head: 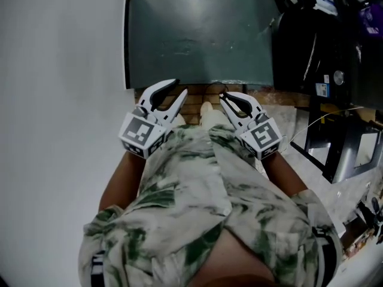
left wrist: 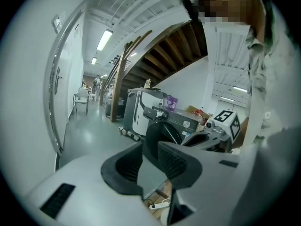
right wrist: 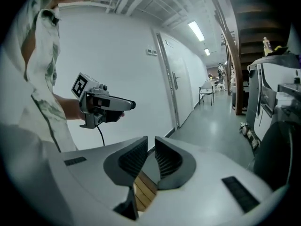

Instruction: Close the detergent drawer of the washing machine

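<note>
You stand with both arms bent and drawn in close to your body, forearms angled inward so the two tools meet near the middle of the head view. Both point away from you, over a dark green floor (head: 197, 34). Your patterned shirt (head: 197, 184) fills the lower half of that view, and a white wall (head: 60, 70) fills the left side.

The left tongs (head: 179, 86) sit at centre left, tilted toward the upper right of the frame. In the left gripper view they are spread a little, with only floor showing in the gap. The right tongs (head: 222, 96) sit at centre right, tilted toward the upper left. In the right gripper view their ribbed pads (right wrist: 167, 161) stand almost parallel with a narrow gap, and they pinch nothing. The two tools are near each other but do not touch.

The washing machine (left wrist: 164, 128) shows only in the gripper views. In the left gripper view it stands in the middle of the frame, beyond the tongs, with its dark round door facing you. It is well apart from both tools. The detergent drawer (left wrist: 154, 112) is at the left end of the control panel. It seems to stick out from the front, though it is too small to be sure. A wooden staircase (left wrist: 174, 46) rises above the machine, in the upper middle of that frame.
</note>
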Demonstrator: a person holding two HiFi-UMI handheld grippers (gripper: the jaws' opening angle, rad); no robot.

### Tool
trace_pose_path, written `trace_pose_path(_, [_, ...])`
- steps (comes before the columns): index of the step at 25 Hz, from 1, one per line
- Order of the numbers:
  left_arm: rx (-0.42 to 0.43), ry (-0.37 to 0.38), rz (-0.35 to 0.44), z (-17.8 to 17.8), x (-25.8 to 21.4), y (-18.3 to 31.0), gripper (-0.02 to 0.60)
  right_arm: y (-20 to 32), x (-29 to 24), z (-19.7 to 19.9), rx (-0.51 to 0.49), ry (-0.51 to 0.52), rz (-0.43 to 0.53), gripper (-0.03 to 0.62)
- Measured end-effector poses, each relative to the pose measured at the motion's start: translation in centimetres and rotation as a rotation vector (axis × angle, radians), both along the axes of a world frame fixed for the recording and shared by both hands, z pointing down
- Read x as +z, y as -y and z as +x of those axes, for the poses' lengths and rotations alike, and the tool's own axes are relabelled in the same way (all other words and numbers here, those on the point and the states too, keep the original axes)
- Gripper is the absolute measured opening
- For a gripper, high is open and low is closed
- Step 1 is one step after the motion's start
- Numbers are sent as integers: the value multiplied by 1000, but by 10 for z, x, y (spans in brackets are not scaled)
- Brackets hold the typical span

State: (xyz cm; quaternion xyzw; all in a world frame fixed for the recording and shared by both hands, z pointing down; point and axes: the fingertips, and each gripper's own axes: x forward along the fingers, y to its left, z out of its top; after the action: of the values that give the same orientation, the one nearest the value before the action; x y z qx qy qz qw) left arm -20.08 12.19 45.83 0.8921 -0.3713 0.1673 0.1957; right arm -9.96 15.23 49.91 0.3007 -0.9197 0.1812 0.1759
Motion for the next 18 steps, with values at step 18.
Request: trace_pose_path(18, [179,-52,24,20,-31,212,107,175,-25,19,241,0,-50,60])
